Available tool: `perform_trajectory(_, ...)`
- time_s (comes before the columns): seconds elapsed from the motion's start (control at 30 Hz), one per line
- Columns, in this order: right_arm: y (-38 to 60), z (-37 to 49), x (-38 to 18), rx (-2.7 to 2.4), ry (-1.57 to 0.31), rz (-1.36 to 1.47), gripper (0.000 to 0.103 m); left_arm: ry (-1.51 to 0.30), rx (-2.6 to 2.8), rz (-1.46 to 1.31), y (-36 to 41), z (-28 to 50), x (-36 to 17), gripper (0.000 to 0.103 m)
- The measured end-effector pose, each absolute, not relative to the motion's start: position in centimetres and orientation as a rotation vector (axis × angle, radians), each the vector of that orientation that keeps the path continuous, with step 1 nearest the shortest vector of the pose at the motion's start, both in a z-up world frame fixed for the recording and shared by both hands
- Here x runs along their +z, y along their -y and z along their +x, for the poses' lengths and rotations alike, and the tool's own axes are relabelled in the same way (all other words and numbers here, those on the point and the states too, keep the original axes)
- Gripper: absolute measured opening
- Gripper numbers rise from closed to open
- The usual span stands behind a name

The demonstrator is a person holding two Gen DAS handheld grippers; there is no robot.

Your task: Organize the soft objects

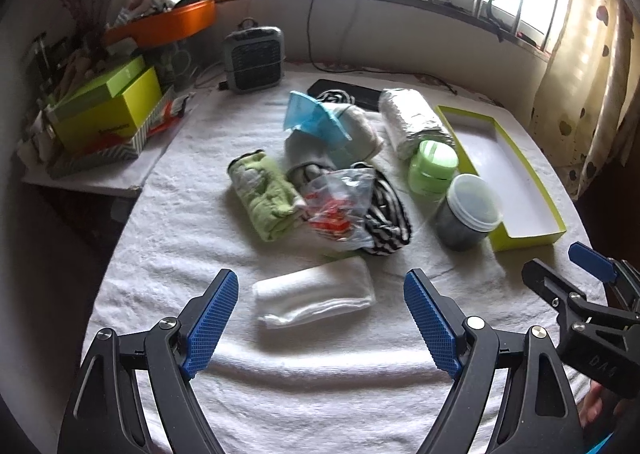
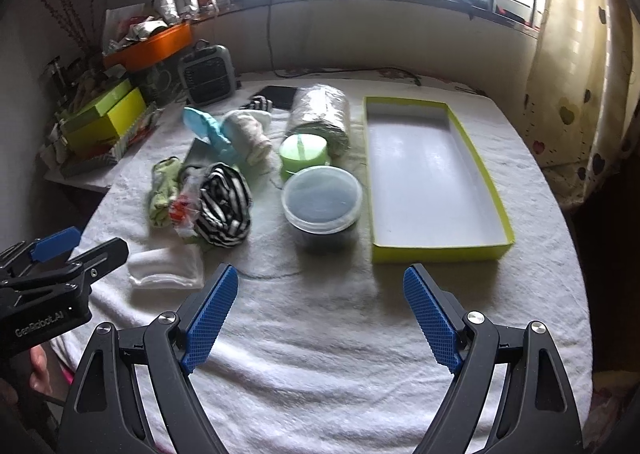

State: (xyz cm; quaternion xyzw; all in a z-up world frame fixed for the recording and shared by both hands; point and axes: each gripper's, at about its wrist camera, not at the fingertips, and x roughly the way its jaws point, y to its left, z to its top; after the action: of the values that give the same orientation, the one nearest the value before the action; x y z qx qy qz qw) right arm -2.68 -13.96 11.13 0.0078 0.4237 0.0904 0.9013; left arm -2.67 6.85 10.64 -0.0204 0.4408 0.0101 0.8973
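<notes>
A folded white cloth [image 1: 314,296] lies on the towel-covered table just ahead of my open, empty left gripper [image 1: 320,320]; it also shows in the right wrist view [image 2: 166,268]. Behind it lie a green cloth [image 1: 264,193], a striped black-and-white cloth [image 1: 386,213], a clear plastic bag with red bits [image 1: 340,205], a grey-white cloth with a blue piece [image 1: 328,125] and a wrapped white roll [image 1: 412,119]. A shallow yellow-green box [image 2: 430,173] stands empty at the right. My right gripper [image 2: 320,318] is open and empty above bare towel.
A green jar [image 2: 304,153] and a clear-lidded tub [image 2: 322,201] stand left of the box. A small grey heater [image 1: 254,59], a black phone [image 1: 348,91], green boxes [image 1: 108,109] and an orange tray of clutter [image 1: 168,23] sit at the back left. Windows and a curtain behind.
</notes>
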Motion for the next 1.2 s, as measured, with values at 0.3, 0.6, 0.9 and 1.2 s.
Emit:
perform_trajectory(0.3, 12.0, -1.7, 10.3, 0.266, -0.866, 0.009, 0.085, -0.939, -0.010, -0.085, -10.1, -3.2, 9.2, 0.086)
perform_trajectory(0.6, 8.0, -0.9, 8.3, 0.440, -0.889, -0.005, 0.085, -0.949, 0.020, -0.114, -13.0, -4.1, 8.3, 0.086)
perform_trajectory(0.9, 1.3, -0.7, 6.2, 0.660, -0.889, -0.126, 0.085, -0.957, 0.076, -0.148, -16.6, -4.7, 7.6, 0.086)
perform_trajectory(1.2, -3.3, 0.1, 3.5, 0.749, -0.891, -0.295, 0.085, -0.969, 0.125, -0.174, -19.9, -5.1, 6.6, 0.086)
